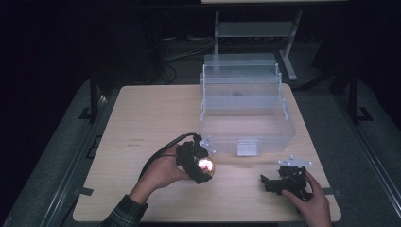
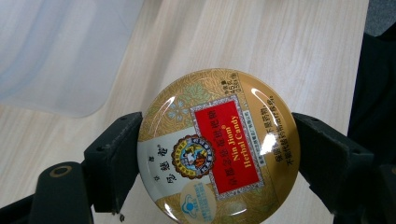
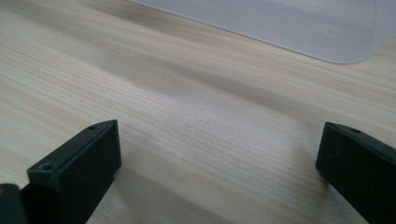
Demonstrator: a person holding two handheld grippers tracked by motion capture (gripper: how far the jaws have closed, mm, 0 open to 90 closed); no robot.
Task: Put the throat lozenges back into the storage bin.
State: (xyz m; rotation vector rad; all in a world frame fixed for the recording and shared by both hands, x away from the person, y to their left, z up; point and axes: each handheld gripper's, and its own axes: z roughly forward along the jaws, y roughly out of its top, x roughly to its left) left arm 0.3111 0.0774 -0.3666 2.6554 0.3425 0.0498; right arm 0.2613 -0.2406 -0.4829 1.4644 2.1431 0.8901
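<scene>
tin (image 2: 218, 149): glossy, smooth, gold and red printed lid, bright glare spots
jaws: matt black plastic
table (image 3: 196, 107): pale wood grain, matt
box (image 1: 246, 118): clear frosted plastic, smooth

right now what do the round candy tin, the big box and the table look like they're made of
Candy tin: probably printed metal with a glossy coat; sharp white glints on its gold lid. Big box: clear, slightly frosted plastic, as the table shows through its walls. Table: pale wood or wood-look laminate, matte, with fine straight grain; which one cannot be told.

Dark room, pale wooden table (image 1: 142, 118)
</scene>
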